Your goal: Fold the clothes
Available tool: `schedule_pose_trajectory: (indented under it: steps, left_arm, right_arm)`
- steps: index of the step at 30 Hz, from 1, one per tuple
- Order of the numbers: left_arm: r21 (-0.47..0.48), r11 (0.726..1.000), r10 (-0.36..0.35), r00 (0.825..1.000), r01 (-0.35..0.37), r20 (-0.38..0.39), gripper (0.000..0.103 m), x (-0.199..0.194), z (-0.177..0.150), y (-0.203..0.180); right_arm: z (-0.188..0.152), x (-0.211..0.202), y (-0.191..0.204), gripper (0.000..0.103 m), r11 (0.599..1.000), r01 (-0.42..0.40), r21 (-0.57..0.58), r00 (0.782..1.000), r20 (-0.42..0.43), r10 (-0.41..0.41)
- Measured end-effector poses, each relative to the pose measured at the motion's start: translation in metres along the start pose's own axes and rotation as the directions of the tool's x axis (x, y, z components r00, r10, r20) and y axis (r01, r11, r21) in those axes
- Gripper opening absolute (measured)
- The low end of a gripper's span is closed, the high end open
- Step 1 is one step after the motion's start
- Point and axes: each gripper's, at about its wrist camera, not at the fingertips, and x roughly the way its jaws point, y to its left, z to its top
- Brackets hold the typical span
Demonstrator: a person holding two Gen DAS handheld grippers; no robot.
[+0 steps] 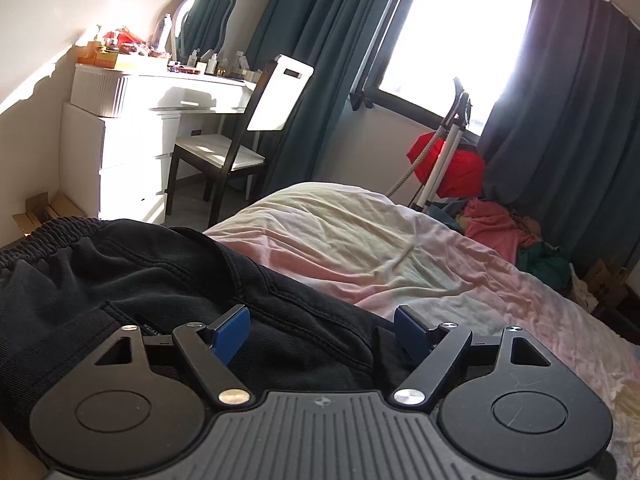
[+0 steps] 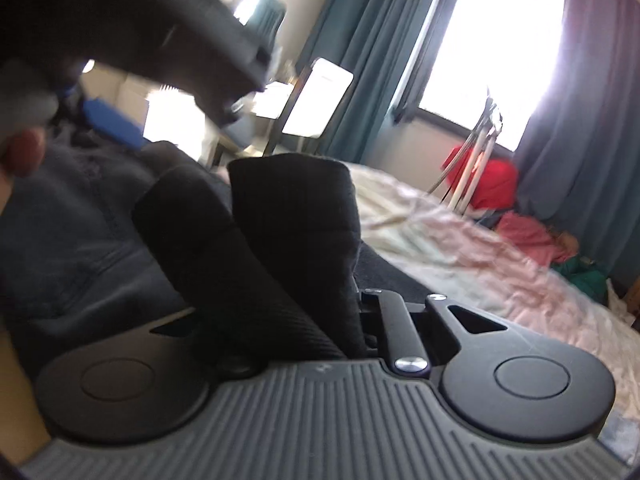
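Note:
Black trousers point(image 1: 132, 276) with an elastic waistband lie on the bed point(image 1: 360, 240). My left gripper point(image 1: 322, 334) is open, its blue pads point(image 1: 230, 334) resting over the black cloth with nothing held. In the right wrist view, my right gripper point(image 2: 304, 312) is shut on a fold of the black trousers point(image 2: 280, 220), which stands up and hides the fingertips. The other gripper point(image 2: 168, 32) shows blurred at the upper left, above the trousers.
The bed has a pale crumpled sheet. Beyond it stand a dark chair point(image 1: 224, 152), a white dressing table point(image 1: 160, 92) with a mirror, teal curtains point(image 1: 320, 60) and a bright window. A clothes pile point(image 1: 500, 224) and a red item lie at the far right.

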Motion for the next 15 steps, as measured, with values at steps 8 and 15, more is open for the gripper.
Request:
schedule_pose_trajectory:
  steps: [8,15]
  left_arm:
    - [0.117,0.991,-0.059,0.998,0.062,-0.035,0.081,0.001,-0.016,-0.023]
    - [0.294,0.953,-0.073,0.997,0.078,-0.030,0.081,-0.006,-0.036,-0.053]
  right_arm:
    - [-0.010,-0.035,-0.030,0.051,0.968,-0.223,0.114,0.971,-0.062,0.231]
    - [-0.020,-0.106,-0.108,0.052,0.907,-0.266,0.328,0.960,0.009,0.278]
